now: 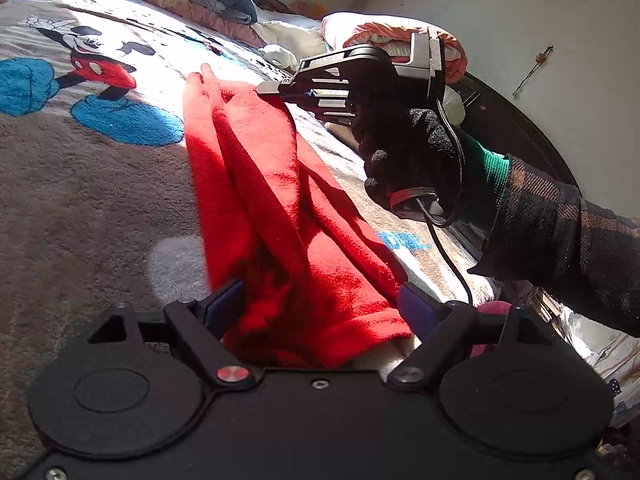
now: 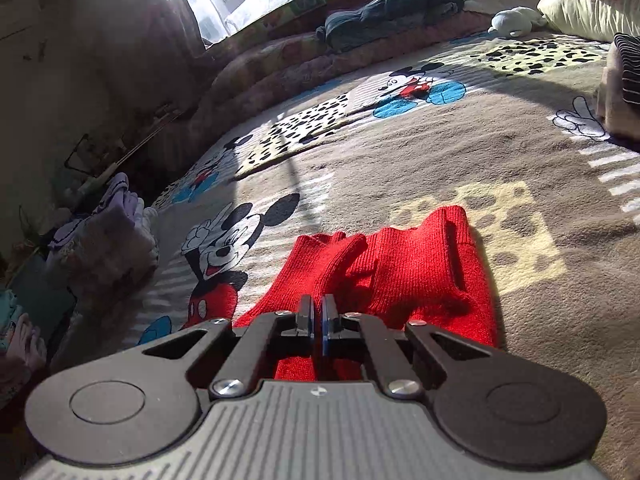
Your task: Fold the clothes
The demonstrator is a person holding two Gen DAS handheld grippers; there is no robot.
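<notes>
A red knit garment [image 1: 256, 184] lies folded lengthwise on the cartoon-mouse blanket [image 1: 80, 184]. My left gripper [image 1: 320, 310] is open, and the near end of the garment sits between its two fingers. In the left wrist view, a hand in a black glove [image 1: 404, 160] holds my right gripper [image 1: 272, 90], whose tips rest at the garment's far edge. The right wrist view shows that gripper [image 2: 318, 312] shut just over the red garment [image 2: 416, 276], with no cloth visible between the pads. The sleeves are tucked inward.
Dark folded bedding [image 2: 392, 8], a white plush toy [image 2: 514, 20] and pillows [image 2: 584, 8] line the far side of the bed. A pile of pale clothes [image 2: 116, 232] sits at the left edge. A dark headboard [image 1: 520, 128] and wall stand beside the sleeve [image 1: 568, 232].
</notes>
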